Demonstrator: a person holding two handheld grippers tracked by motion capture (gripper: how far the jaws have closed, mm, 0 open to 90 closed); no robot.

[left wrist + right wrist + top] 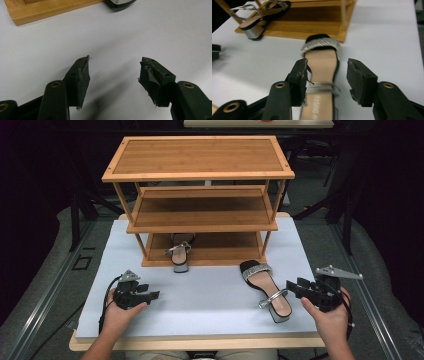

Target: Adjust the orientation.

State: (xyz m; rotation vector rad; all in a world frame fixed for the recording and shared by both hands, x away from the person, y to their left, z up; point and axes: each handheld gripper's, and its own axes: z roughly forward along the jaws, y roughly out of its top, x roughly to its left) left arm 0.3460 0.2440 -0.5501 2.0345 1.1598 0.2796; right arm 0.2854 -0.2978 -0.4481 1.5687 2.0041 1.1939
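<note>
The right gripper (327,80) holds its fingers wide around the tan sandal with the sparkly silver strap (265,289), and might catch only the thin strap and drop it.

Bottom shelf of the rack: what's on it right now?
One sandal lies on the bottom shelf, heel hanging over the front edge. The middle shelf hides the shelf's back part.

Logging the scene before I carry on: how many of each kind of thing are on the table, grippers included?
Sandals: 2, one on the mat, one on the rack's bottom shelf
Bamboo rack: 1
Grippers: 2, left gripper, right gripper
Total: 5
</note>
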